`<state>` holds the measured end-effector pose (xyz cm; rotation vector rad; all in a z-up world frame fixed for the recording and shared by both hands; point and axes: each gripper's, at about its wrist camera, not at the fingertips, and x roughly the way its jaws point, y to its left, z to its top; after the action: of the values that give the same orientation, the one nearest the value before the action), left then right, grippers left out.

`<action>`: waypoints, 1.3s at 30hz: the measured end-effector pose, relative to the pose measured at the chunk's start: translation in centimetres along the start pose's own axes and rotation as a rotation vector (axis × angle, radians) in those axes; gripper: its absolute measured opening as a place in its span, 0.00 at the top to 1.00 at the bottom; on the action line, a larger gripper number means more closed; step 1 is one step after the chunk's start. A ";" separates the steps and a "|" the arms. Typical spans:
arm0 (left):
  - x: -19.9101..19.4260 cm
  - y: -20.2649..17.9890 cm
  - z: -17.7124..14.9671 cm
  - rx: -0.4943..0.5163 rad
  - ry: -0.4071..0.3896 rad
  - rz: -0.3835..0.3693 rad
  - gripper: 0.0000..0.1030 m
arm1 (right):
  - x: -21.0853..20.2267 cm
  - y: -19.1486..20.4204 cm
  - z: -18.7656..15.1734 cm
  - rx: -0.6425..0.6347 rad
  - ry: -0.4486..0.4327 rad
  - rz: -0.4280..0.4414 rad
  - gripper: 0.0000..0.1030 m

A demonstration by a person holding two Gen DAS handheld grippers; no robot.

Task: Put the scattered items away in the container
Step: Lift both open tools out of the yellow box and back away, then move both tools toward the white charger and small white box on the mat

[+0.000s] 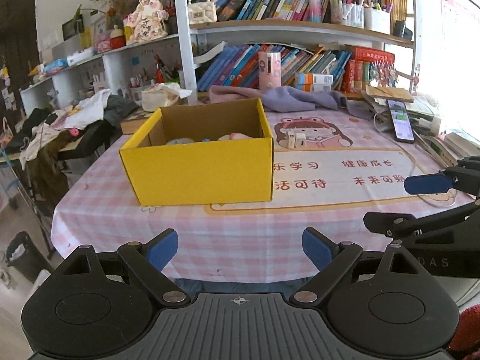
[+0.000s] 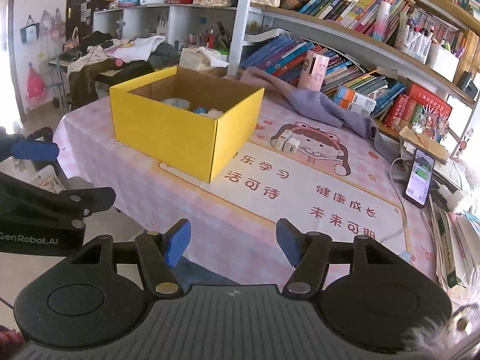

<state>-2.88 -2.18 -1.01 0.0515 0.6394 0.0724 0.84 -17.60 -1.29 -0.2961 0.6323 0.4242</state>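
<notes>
- Yellow cardboard box (image 1: pixel 196 174), open-topped, brown inside, standing toward the left side of the bench (image 1: pixel 120 219) on its pink checked cloth; a few pale items already inside, a bluish-white one and a pink one, too low behind the wall to name.
- Two small white charger plugs (image 1: pixel 295 141) lying side by side just right of the box, on the cartoon girl printed on the cloth; judged to be the last scattered items left out.
- Small, smooth and blocky in look; likely to skid or tip if pinched off-centre.
- Left claw (image 1: pixel 240 250) spread wide and empty, hovering at the near edge of the bench, well apart from both box and plugs.
- Right claw (image 2: pixel 233 241) about half open, nothing between the blue pads (image 2: pixel 177 241), also back at the near edge.
- Risk: the pair touching each other, so a closing claw could catch one and knock the other away, or push both against the box wall.
- Risk: both claws close together at the near edge, the right one reaching into the left wrist view; a shared reach could make them collide.
- Risk: phone (image 2: pixel 419 177) and its white cable (image 2: pixel 396 168) propped to the right of the plugs, a purple cloth (image 2: pixel 324 105) behind; a wide sweep could snag either.
- Risk: a light box; a bump on its rim during a drop could slide it.
</notes>
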 end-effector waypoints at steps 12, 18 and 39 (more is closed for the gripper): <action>-0.2 -0.6 -0.2 0.025 0.007 -0.012 0.11 | -0.1 -0.3 -0.1 0.019 0.025 -0.012 0.39; -0.2 -0.2 -0.4 -0.002 0.020 0.007 0.11 | 0.2 0.1 0.0 0.007 0.028 0.019 0.39; 3.2 -3.7 1.4 0.050 0.070 -0.112 0.11 | 0.9 -3.0 -0.9 0.020 0.108 -0.051 0.37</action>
<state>0.70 -5.63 -2.04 0.0611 0.7130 -0.0504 2.45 -20.37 -2.17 -0.3171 0.7322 0.3547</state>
